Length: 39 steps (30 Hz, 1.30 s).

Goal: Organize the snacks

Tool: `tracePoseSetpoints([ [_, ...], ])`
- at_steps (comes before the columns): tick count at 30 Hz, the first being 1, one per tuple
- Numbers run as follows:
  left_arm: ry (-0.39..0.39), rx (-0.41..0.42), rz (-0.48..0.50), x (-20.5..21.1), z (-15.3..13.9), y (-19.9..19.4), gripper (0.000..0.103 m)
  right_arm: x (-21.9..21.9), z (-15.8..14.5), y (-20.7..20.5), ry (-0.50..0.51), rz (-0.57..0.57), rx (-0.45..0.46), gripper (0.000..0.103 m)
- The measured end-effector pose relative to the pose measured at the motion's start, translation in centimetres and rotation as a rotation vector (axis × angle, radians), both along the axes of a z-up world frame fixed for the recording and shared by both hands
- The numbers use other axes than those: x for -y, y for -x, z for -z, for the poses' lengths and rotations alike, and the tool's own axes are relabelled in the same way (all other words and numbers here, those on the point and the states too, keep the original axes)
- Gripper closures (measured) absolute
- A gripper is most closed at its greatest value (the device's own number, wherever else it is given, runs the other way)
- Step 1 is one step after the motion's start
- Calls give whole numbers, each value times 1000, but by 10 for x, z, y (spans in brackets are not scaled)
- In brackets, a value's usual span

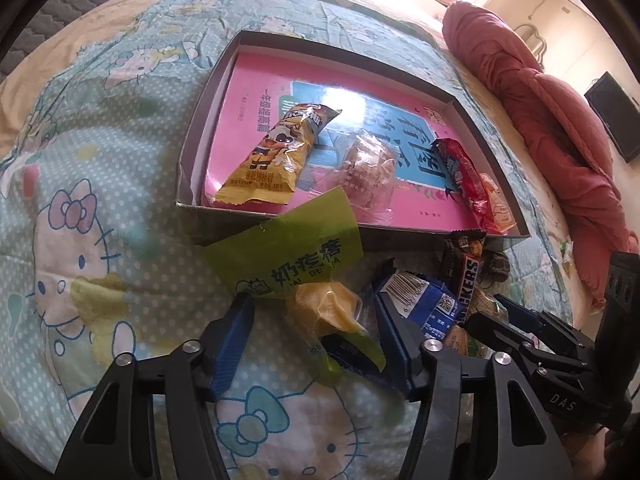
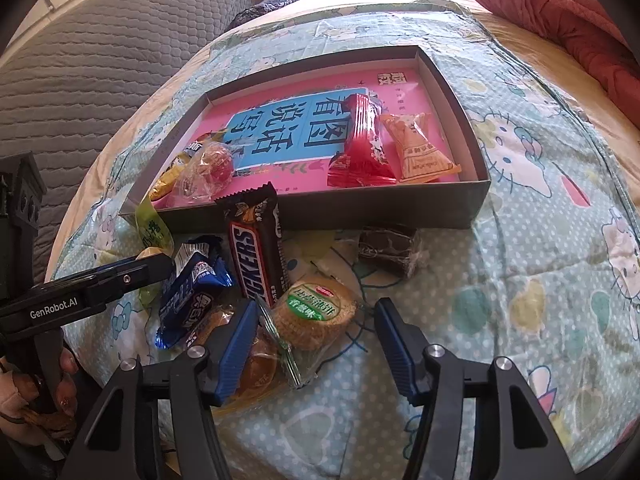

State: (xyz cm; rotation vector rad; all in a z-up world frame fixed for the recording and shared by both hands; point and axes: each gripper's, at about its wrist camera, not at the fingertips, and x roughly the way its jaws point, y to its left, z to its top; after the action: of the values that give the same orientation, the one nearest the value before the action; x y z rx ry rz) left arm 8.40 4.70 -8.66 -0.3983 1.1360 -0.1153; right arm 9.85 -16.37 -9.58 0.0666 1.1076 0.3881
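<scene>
Place: bed with a cat-print blanket (image 2: 520,240), red quilt (image 1: 540,92) at the far side.
Box (image 2: 360,212): flat and grey, on the blanket, pink book (image 1: 256,92) lying inside.
In the box: yellow snack bag (image 1: 276,152), clear-wrapped sweet (image 1: 368,168), red candy bar (image 2: 360,140), orange packet (image 2: 420,148).
In front of the box: pile of snacks on the blanket, just beside the box wall.
Pile: green packet (image 1: 288,252), blue cookie pack (image 2: 192,292), chocolate bar (image 2: 256,252), round cracker pack (image 2: 316,308), dark brown sweet (image 2: 388,248) a little apart.
Left gripper (image 1: 316,320): down at the left side of the pile, jaws partly open.
Between the left jaws: tail of the green packet and a yellow clear-wrapped snack (image 1: 332,308); cannot tell if the pads squeeze it.
Right gripper (image 2: 316,320): down at the near side of the pile, jaws about half open.
Between the right jaws: round cracker pack, left pad touching its clear wrapper, right pad well clear of it.
Under the crackers: another clear-wrapped orange-brown snack (image 2: 256,364).
Hand (image 2: 60,384): at the left edge, wrapped round the left gripper's handle.
</scene>
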Motion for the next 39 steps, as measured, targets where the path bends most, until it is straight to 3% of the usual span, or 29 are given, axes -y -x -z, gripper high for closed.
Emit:
tracePoseSetpoints([
  [3, -35, 9, 25, 7, -3, 1, 56, 0, 0, 0, 0, -2, 0, 43],
  [11, -18, 28, 43, 9, -12, 3, 58, 3, -2, 1, -14, -4, 0, 44],
  [17, -69, 88, 64, 10, -33, 10, 59, 1, -8, 6, -19, -30, 18, 55],
  [26, -63, 119, 41, 2, -42, 15, 59, 3, -5, 7, 9, -21, 3, 59],
  [36, -46, 180, 41, 2, -61, 20, 59, 15, -42, 24, 5, -1, 147, 59],
  [39, -41, 202, 41, 2, -67, 22, 59, 20, -52, 26, -58, 1, 185, 59],
])
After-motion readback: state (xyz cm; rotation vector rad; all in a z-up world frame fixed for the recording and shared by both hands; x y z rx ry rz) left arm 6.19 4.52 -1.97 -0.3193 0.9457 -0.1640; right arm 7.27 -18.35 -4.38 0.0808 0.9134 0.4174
